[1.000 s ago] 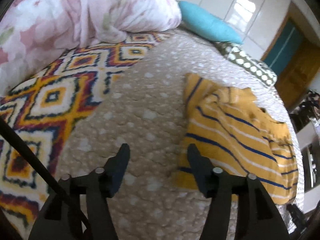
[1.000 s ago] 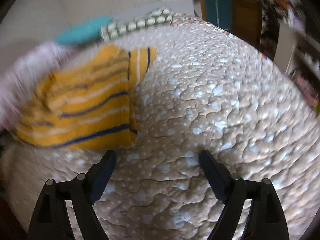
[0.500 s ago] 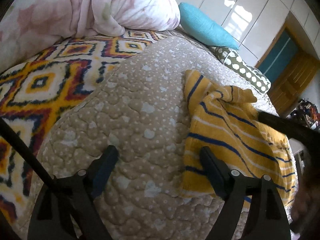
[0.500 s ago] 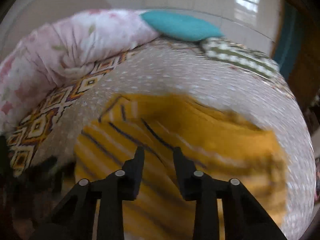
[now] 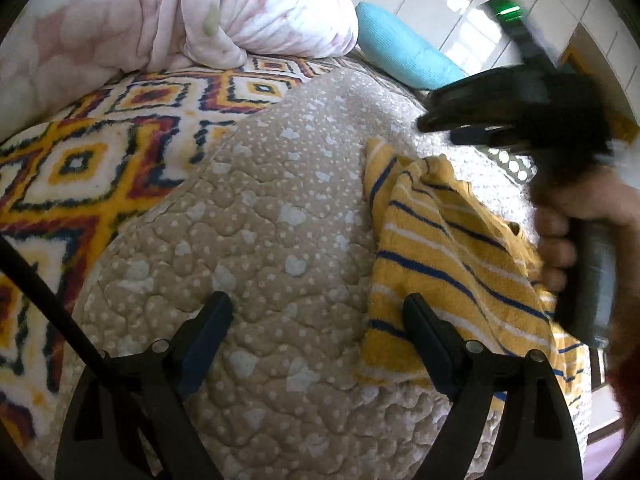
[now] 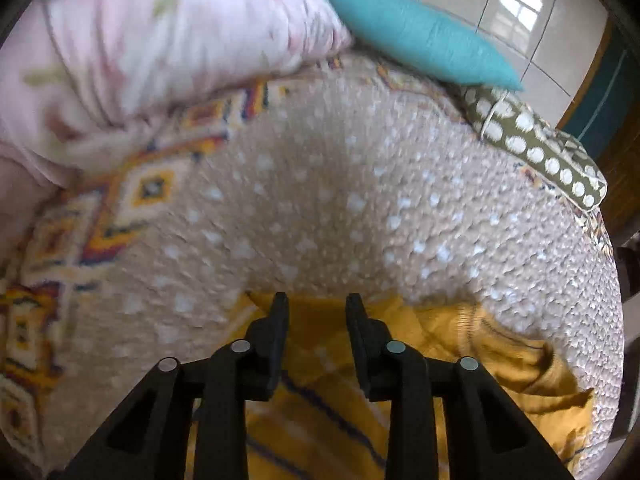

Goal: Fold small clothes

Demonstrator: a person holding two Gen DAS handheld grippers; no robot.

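Left tool [image 5: 316,312] spread wide beside the yellow striped garment [image 5: 440,264], long axis running away from it on the quilted bed [image 5: 260,220]; right tool [image 6: 316,300], narrowed but unclosed, now over its far edge, previously mid-garment.

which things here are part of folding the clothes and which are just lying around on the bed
Job: striped garment, left gripper, right gripper.
Lying about: floral duvet, teal pillow, dotted cushion, patterned blanket, beige quilt.
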